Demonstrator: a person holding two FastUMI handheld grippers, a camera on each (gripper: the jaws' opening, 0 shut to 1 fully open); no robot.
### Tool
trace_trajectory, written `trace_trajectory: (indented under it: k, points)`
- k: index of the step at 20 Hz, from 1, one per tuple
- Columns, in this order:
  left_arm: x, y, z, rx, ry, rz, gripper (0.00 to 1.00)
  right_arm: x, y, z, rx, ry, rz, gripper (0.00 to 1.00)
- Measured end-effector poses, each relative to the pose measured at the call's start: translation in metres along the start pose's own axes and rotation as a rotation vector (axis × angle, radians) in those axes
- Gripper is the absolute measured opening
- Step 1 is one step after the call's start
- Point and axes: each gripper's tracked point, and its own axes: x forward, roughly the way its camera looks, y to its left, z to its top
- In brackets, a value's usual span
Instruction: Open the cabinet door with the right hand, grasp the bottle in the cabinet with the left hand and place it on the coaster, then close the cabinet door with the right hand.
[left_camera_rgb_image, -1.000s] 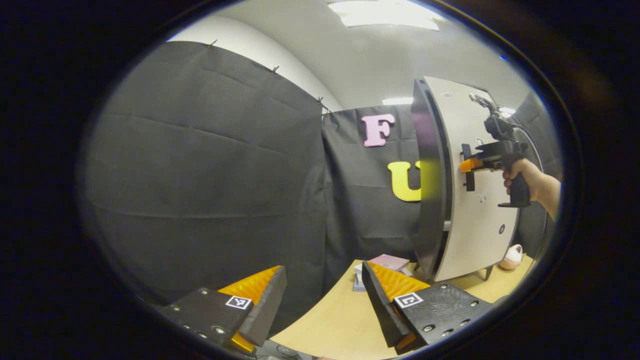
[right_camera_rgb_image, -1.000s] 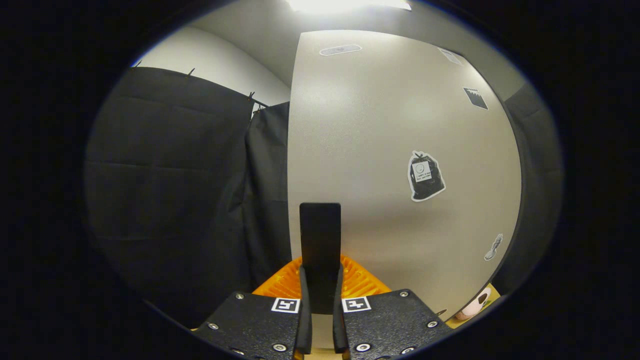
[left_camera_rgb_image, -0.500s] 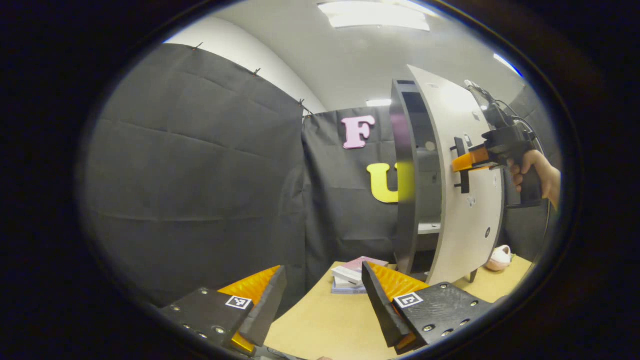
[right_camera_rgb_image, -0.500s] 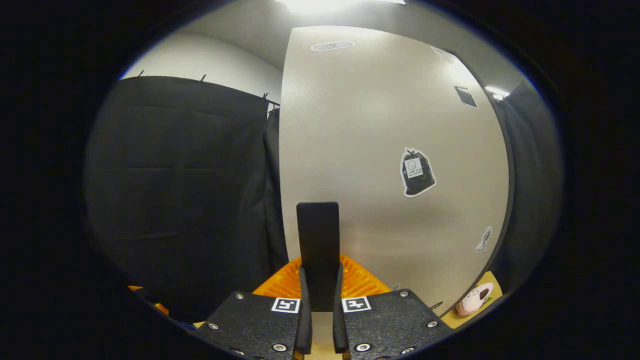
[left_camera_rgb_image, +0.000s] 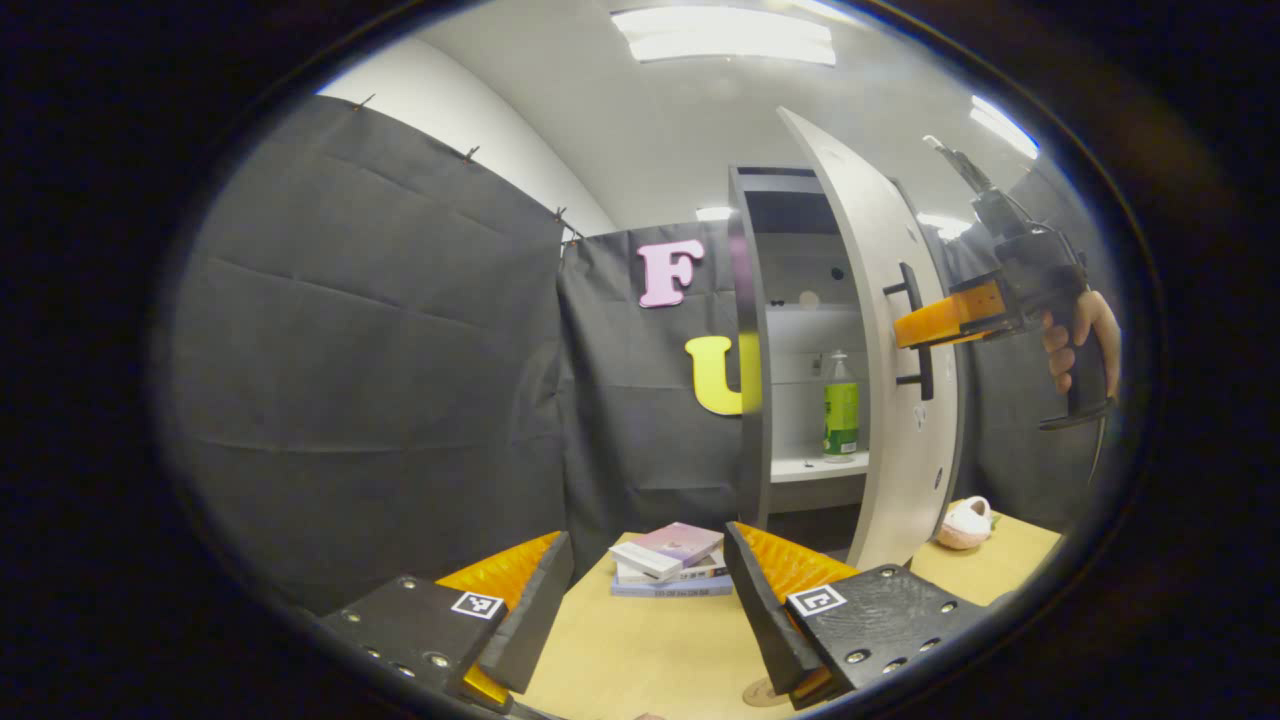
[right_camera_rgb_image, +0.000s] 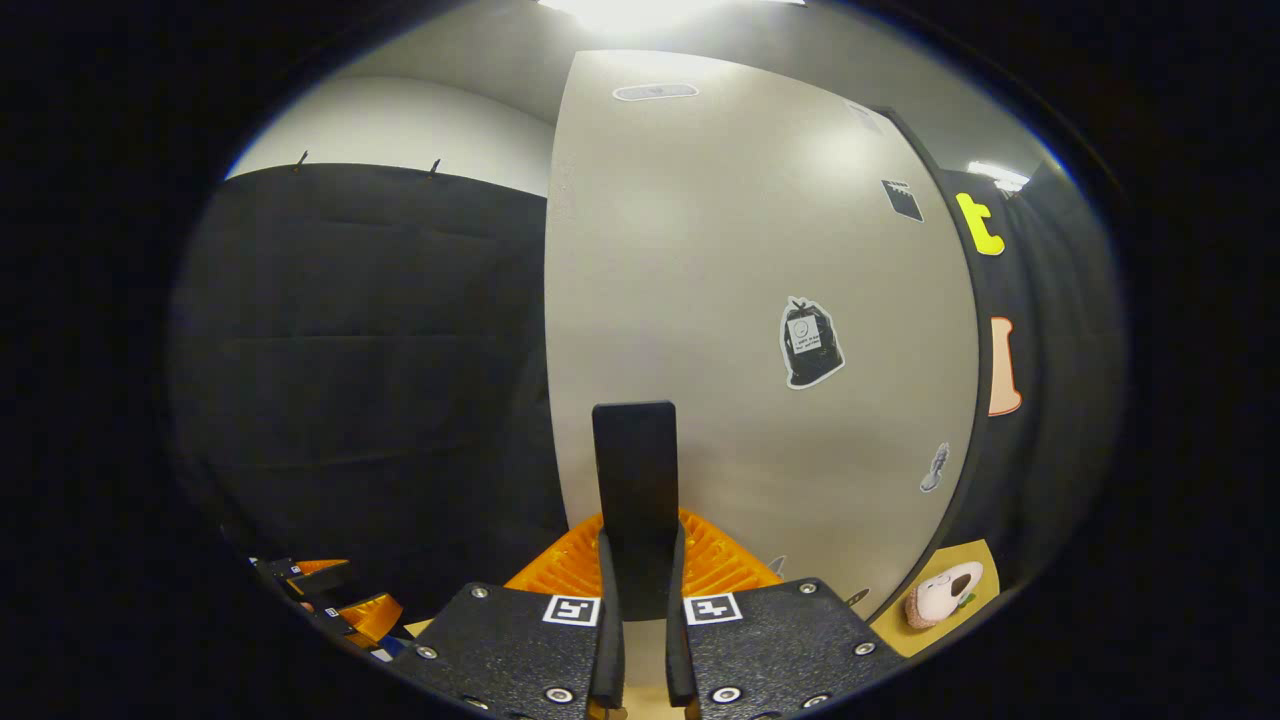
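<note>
The cabinet door (left_camera_rgb_image: 870, 300) stands partly open, and inside a clear bottle (left_camera_rgb_image: 840, 405) with a green label stands upright on a white shelf. In the right gripper view my right gripper (right_camera_rgb_image: 637, 575) is shut on the door's black handle (right_camera_rgb_image: 635, 470). In the left gripper view the same right gripper (left_camera_rgb_image: 908, 330), held by a hand, shows at the handle (left_camera_rgb_image: 917, 340). My left gripper (left_camera_rgb_image: 645, 610) hangs open and empty over the table, well short of the cabinet. A small round coaster (left_camera_rgb_image: 760, 692) peeks out beside its right finger.
A stack of books (left_camera_rgb_image: 665, 562) lies on the wooden table (left_camera_rgb_image: 640, 655) in front of the cabinet. A small pink plush toy (left_camera_rgb_image: 965, 520) sits by the door's foot, the same toy (right_camera_rgb_image: 940, 595) in the right gripper view. Black cloth walls the left and back.
The door has swung open with my right gripper on its handle, uncovering the shelf and the bottle. The left gripper stayed open and its view turned toward the cabinet.
</note>
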Motion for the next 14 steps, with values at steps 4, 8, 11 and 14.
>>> trace_trajectory:
  k: [4, 8, 11, 14]
  points:
    - [0.001, -0.034, 0.004, 0.001, -0.01, -0.044, 0.87, -0.014, -0.005, 0.001, -0.002, -0.002, 0.02, 0.16]
    - [0.005, -0.064, 0.004, -0.004, -0.009, -0.08, 0.87, -0.033, -0.013, 0.001, 0.008, -0.007, 0.024, 0.16]
    - [0.01, -0.087, 0.005, -0.013, -0.009, -0.108, 0.87, -0.051, -0.023, 0.0, 0.008, -0.024, 0.021, 0.16]
    - [0.013, -0.11, 0.009, -0.011, -0.018, -0.139, 0.92, -0.065, -0.033, -0.001, 0.015, -0.026, 0.013, 0.16]
